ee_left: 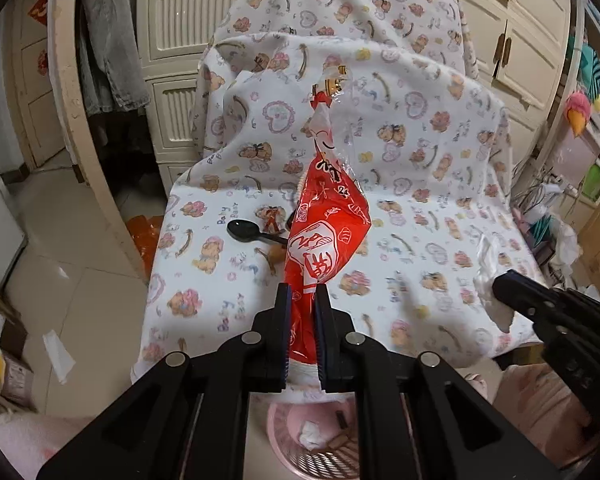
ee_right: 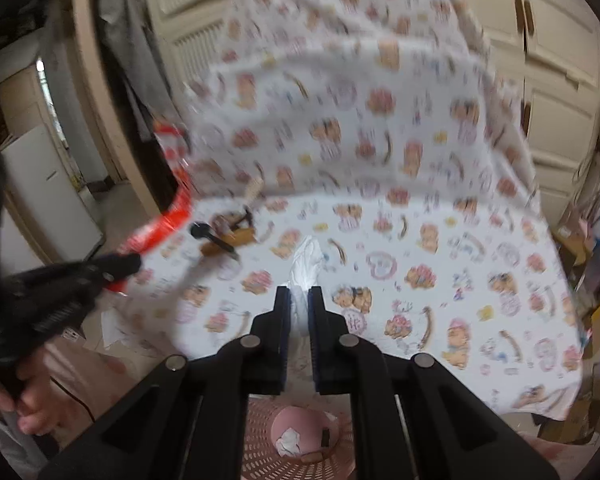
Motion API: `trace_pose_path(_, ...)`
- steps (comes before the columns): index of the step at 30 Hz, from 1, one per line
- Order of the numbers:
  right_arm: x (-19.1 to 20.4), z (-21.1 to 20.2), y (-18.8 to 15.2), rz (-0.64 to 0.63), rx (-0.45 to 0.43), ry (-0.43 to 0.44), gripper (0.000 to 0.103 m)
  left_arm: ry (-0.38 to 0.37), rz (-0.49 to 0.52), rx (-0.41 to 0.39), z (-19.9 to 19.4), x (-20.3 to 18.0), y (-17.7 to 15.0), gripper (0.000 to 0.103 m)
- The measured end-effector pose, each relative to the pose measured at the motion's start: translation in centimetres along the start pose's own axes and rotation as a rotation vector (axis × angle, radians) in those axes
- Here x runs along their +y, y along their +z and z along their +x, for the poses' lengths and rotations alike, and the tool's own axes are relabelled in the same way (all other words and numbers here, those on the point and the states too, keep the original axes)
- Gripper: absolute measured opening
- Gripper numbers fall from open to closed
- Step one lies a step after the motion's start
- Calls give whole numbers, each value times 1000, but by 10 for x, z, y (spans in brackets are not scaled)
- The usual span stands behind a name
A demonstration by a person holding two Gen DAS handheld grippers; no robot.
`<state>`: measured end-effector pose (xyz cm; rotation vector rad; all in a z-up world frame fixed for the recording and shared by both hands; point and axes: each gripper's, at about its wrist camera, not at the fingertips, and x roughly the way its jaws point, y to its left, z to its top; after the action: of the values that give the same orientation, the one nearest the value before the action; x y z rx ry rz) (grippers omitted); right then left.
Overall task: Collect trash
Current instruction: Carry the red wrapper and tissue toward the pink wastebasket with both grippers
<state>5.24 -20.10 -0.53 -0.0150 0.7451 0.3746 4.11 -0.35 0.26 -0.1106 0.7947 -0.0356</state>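
Observation:
A long red and clear plastic wrapper stands up from between the pads of my left gripper, which is shut on its lower end above the cloth-covered table. In the right wrist view the same wrapper shows as a red blur at the left, beside the other gripper. My right gripper is shut on a crumpled white tissue that hangs over the table. The left wrist view shows that tissue at the right gripper's tip. A pink basket sits below both grippers.
A black plastic spoon and small brown scraps lie on the patterned cloth. The basket holds a white tissue and dark bits. Paper scraps lie on the tiled floor. Cream cupboards stand behind; shelves crowd the right.

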Motion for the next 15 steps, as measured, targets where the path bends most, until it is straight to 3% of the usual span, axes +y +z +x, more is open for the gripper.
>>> trace_pose_path(4, 9, -39, -4, 51, -53, 43, 8, -24, -15, -23, -27, -8, -10, 9)
trace_pose_path(7, 18, -54, -14, 48, -30, 21, 8, -50, -26, -29, -41, -9, -31, 9)
trace_pose_path(9, 19, -64, -26, 62, -44, 55, 8, -78, -42, -10, -38, -7, -49, 9)
trace_pose_path(13, 21, -65, -49, 52, -30, 54, 8, -8, 58, -27, -29, -18, -74, 9)
trace_pose_path(15, 15, -55, -58, 77, 6, 52, 8, -38, 73, -39, -35, -22, -75, 9)
